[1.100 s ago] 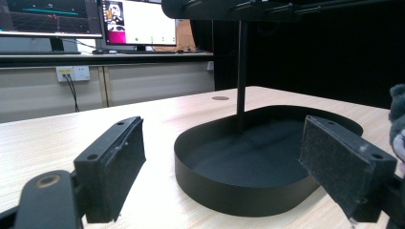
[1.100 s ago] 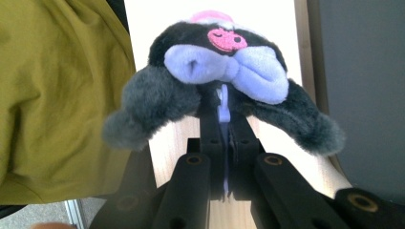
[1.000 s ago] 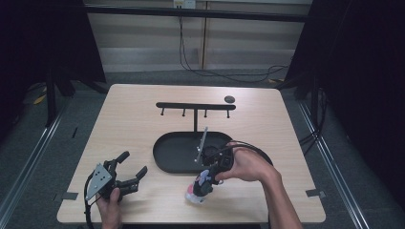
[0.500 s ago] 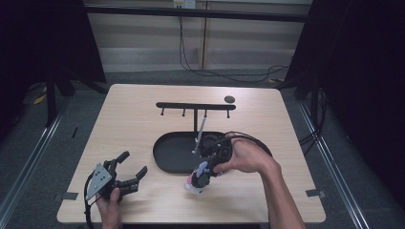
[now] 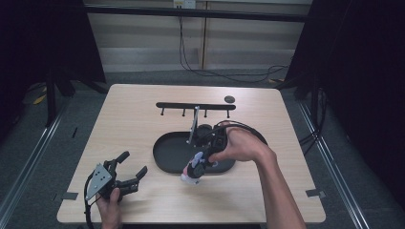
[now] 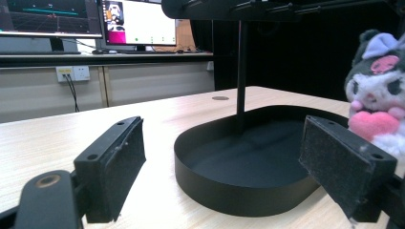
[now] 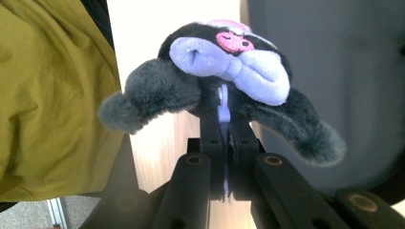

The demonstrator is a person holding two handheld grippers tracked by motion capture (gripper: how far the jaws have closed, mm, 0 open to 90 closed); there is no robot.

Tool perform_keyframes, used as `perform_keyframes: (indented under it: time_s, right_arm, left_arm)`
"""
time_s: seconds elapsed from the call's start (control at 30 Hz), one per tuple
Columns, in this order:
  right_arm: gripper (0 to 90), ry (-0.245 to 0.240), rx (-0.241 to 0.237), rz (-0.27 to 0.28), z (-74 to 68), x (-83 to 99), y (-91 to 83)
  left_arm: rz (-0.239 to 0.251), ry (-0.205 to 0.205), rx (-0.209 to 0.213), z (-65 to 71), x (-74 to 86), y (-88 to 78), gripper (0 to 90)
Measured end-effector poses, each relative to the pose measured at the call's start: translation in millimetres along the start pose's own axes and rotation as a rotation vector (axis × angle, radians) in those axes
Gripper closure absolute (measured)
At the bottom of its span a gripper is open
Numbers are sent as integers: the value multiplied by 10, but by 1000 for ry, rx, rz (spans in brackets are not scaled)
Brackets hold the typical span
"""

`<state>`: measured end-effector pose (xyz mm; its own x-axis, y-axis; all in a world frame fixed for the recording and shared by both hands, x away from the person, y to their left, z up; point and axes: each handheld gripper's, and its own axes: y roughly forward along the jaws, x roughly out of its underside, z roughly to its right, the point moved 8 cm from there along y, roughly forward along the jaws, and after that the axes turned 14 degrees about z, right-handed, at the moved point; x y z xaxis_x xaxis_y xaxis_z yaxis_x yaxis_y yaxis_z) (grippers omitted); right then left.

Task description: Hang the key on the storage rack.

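Wooden worktop (image 5: pixel 143 124), black tray (image 5: pixel 167 155): my right gripper (image 5: pixel 196 169) fingers pinch the plush toy's (image 5: pixel 191 174) loop; left gripper (image 5: pixel 126 172) fingers released.

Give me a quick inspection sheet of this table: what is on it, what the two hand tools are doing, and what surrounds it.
Surface: pale wooden table, no spills seen.
Job's things: plush toy with dark ears, lilac bow and pink heart, hanging by its loop over the front rim of the black oval tray; hanger stand with hooks rises from the tray.
Clutter: small dark disc near the far edge.
Grippers: right gripper shut on the plush toy's loop; left gripper open, jaws wide, nothing between them, low over the near left corner.
Cables: black cable loops from the right gripper; wall cables hang behind.
Surroundings: monitors on a desk, dark curtains.
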<state>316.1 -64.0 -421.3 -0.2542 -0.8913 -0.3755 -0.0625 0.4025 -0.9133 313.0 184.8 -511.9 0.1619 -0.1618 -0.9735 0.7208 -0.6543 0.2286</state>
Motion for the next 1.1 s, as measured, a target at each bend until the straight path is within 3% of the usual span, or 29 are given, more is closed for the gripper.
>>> perform_keyframes:
  time_s: [0.37,0.83,1.1]
  right_arm:
    - [872,-22,2,-50,100,-175,-71]
    - [872,-62,16,-67,275,-454,-154]
    - [872,-59,29,-95,397,-583,-218]
  left_arm:
    - [-4,4,2,-3,2,-3,153]
    - [-4,3,2,-2,2,-3,153]
    - [-2,4,3,-2,2,-1,154]
